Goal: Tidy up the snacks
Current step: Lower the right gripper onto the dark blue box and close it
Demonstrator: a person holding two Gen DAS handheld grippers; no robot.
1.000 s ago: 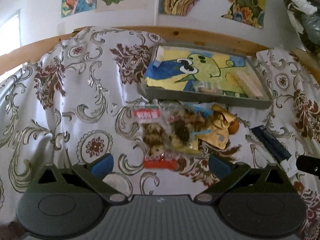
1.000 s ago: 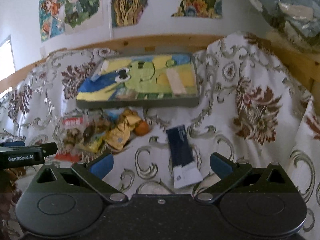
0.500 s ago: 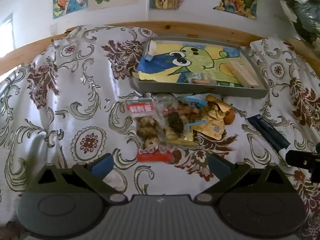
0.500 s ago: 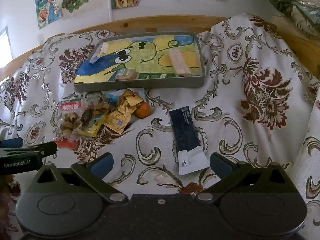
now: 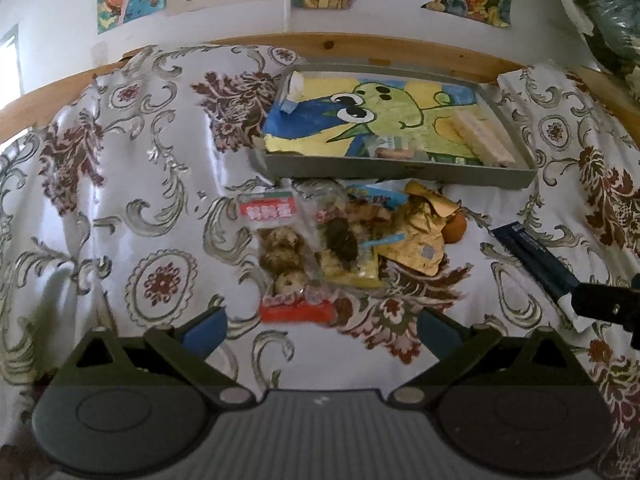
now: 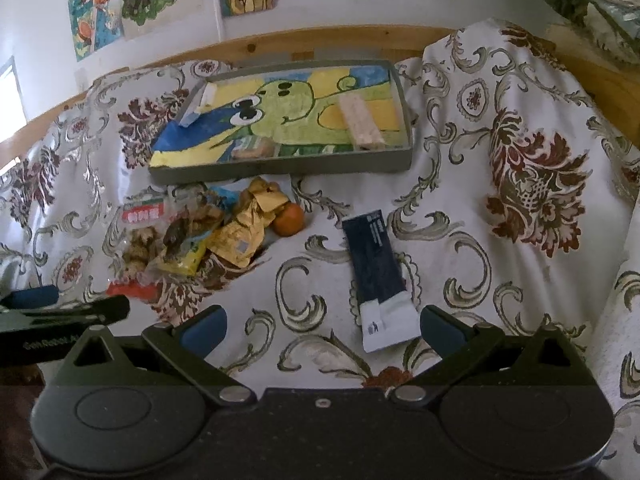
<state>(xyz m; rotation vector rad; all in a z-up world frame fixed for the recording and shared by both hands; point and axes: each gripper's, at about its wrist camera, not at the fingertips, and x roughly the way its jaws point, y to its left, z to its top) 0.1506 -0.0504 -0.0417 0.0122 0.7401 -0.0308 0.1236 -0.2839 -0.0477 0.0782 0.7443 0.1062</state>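
Both tools are held with jaws spread apart and empty: the left gripper [image 5: 320, 330] is poised just short of the snack pile [image 5: 344, 240], and the right gripper [image 6: 320, 330] is poised over the near end of the dark sachet [image 6: 378, 276]. The pile lies on the patterned cloth [image 5: 152, 184], directly in front of the grey tray [image 5: 400, 168], in which a pale wafer bar [image 6: 360, 120] and two smaller packets are already placed. The red-labelled clear bag [image 5: 280, 252] is judged light and crinkly, with loose round pieces that shift inside; a hold on its sealed red bottom edge, nearest the left tool, is recommended. The gold foil pouch [image 5: 424, 236] is expected to be slippery and easily crushed. The small orange fruit [image 6: 289, 219] is liable to roll. The sachet is flat and limp; it should be pinched at its white end, since the soft cloth beneath may bunch between the fingers.
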